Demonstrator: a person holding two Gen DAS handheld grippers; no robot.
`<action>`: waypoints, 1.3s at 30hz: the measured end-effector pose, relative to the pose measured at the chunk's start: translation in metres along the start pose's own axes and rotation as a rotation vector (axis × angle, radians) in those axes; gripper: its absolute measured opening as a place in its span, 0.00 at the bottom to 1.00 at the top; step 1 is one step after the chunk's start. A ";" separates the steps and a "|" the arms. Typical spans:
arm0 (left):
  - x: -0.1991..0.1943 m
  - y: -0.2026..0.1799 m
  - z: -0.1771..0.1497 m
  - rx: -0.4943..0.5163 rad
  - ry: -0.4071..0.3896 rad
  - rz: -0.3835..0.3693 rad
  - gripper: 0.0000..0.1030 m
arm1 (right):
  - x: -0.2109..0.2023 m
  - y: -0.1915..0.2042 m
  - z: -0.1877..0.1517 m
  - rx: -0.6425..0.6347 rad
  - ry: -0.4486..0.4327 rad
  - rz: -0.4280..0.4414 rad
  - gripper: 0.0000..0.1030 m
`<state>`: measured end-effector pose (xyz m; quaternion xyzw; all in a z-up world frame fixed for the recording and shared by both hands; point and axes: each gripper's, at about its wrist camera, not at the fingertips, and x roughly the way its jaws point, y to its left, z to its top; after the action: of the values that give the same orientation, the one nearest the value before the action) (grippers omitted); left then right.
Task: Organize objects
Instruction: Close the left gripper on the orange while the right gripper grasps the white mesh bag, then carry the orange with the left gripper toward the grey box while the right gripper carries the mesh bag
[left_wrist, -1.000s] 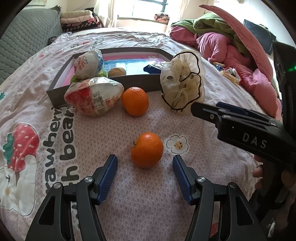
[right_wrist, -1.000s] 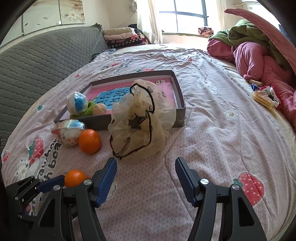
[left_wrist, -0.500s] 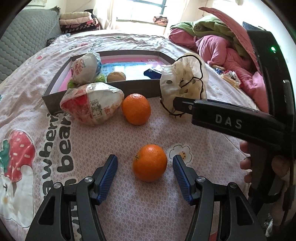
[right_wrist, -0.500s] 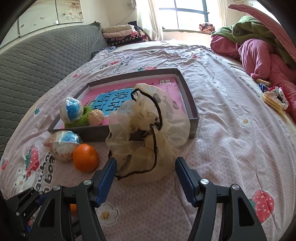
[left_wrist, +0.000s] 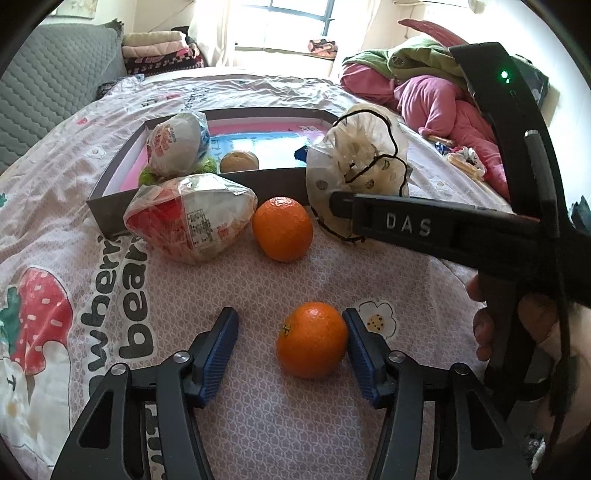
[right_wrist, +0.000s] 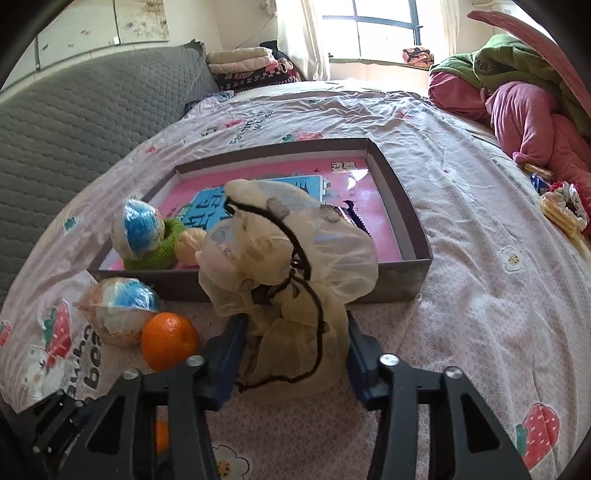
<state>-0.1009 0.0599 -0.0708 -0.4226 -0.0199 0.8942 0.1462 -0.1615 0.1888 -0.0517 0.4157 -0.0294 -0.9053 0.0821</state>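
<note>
My left gripper (left_wrist: 289, 319) points down at the bedspread with an orange (left_wrist: 312, 339) between its fingers. Its jaws are closing: the right pad touches the orange, the left pad stands well apart. A second orange (left_wrist: 282, 229) lies farther on, beside a wrapped packet (left_wrist: 192, 219). My right gripper (right_wrist: 294, 326) is closing on the lower part of a pale drawstring bag (right_wrist: 291, 266), and both pads press into the cloth. The bag stands against the front wall of a grey box (right_wrist: 402, 206). The right gripper's black frame (left_wrist: 406, 223) crosses the left wrist view.
Inside the box sit a wrapped ball (right_wrist: 138, 229), a green knitted piece (right_wrist: 159, 247) and a pale round thing (left_wrist: 239, 161). A pink and green heap of bedding (left_wrist: 436, 96) fills the right. A grey quilted backrest (right_wrist: 74, 122) rises on the left. A hand (left_wrist: 517, 325) holds the right gripper.
The right gripper came forward onto the drawstring bag and its jaws narrowed around the bag's lower part. The left jaws narrowed slightly, and the near orange now sits against the right finger.
</note>
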 end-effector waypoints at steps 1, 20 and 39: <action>0.000 0.001 0.000 -0.003 0.000 -0.002 0.56 | 0.001 0.001 -0.001 -0.004 0.001 0.002 0.42; -0.002 0.006 0.004 -0.028 -0.016 -0.048 0.31 | -0.016 -0.013 -0.012 0.096 -0.037 0.098 0.15; -0.026 0.003 0.003 -0.018 -0.051 -0.022 0.31 | -0.052 -0.002 -0.016 0.050 -0.096 0.124 0.14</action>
<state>-0.0884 0.0498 -0.0498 -0.4009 -0.0362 0.9027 0.1518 -0.1168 0.1998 -0.0236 0.3710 -0.0816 -0.9164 0.1262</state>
